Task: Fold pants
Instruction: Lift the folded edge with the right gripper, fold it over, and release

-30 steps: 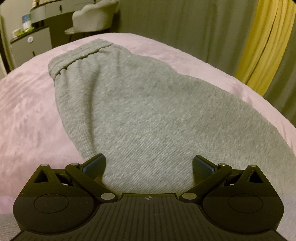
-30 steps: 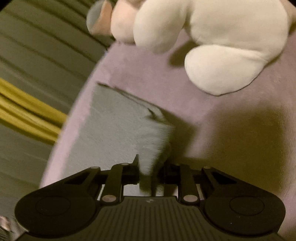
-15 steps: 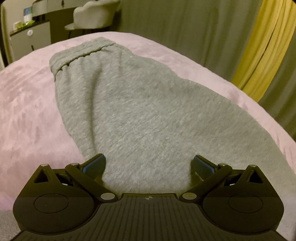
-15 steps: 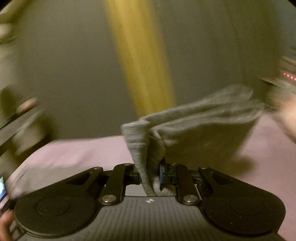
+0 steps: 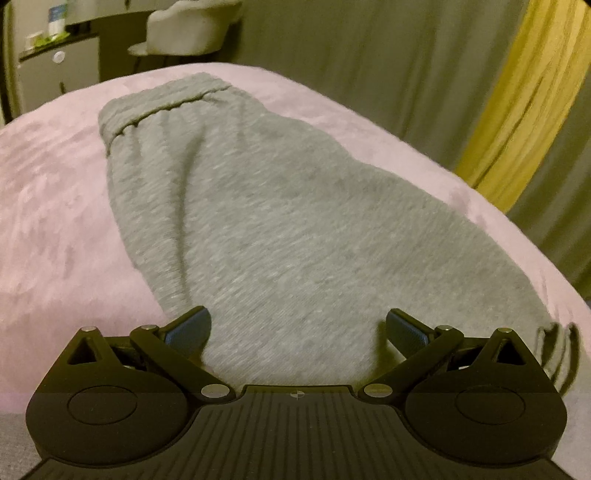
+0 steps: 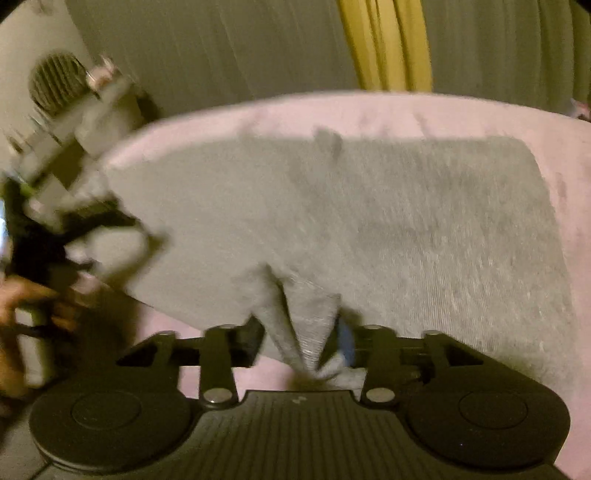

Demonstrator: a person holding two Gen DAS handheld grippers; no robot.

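Grey sweatpants (image 5: 288, 229) lie on a pink bed cover (image 5: 48, 221), the elastic waistband (image 5: 162, 107) at the far end. My left gripper (image 5: 297, 326) is open, low over the near part of the pants, its fingers astride the cloth. In the right wrist view my right gripper (image 6: 301, 343) is shut on a bunched grey leg end (image 6: 299, 325) and holds it over the flat grey cloth (image 6: 406, 229). The left gripper's body (image 6: 74, 166) shows blurred at the left of that view.
A white chair (image 5: 188, 26) and a dark cabinet (image 5: 55, 62) stand beyond the bed. Grey curtains (image 5: 369, 55) and a yellow curtain (image 5: 517, 122) hang behind it. The bed's edge runs along the right side in the left wrist view.
My right gripper has swung with the leg end, from near a white plush toy, up through the air, to over the pants. The left gripper stays open and has barely moved.
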